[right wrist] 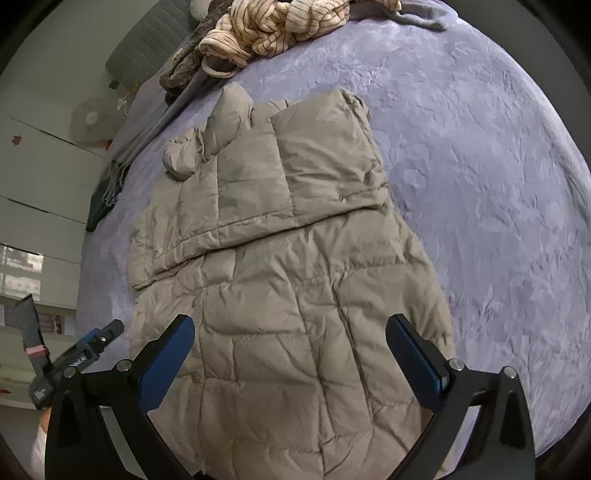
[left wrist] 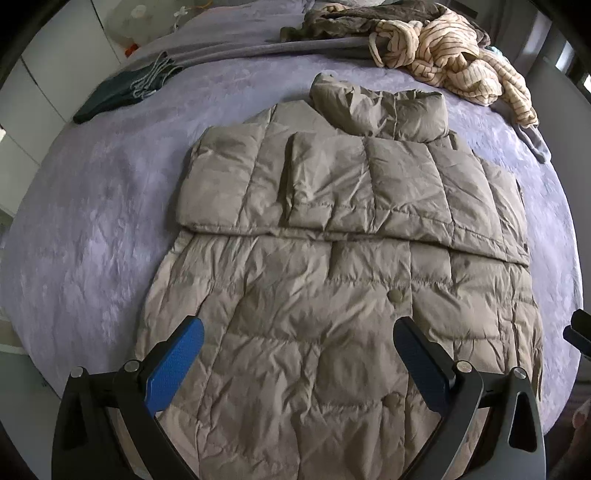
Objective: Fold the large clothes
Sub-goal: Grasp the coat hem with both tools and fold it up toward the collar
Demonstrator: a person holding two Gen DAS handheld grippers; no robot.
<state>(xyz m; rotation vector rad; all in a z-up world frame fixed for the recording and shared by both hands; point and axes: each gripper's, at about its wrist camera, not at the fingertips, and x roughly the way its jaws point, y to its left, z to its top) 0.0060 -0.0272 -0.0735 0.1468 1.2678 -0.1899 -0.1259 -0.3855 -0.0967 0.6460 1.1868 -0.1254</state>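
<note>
Left edge of the purple blanket: a dark folded garment lies near the bed's side, well apart from the jacket. Centre: a tan quilted puffer jacket lies flat on the blanket, front up, snap buttons showing along the placket; both sleeves are folded across the chest, forming a band with a straight lower edge, and the collar stands puffed at the far end. Left gripper hovers over the lower hem area, blue pads spread wide, nothing between them. Right gripper likewise over the jacket's hem on its right side, released, fingers wide apart, gripping nothing; in its view the left gripper's tip shows at the lower left, off the jacket. Far right, at the bed's head: a striped cream garment in a crumpled heap, beside a dark brown garment.
</note>
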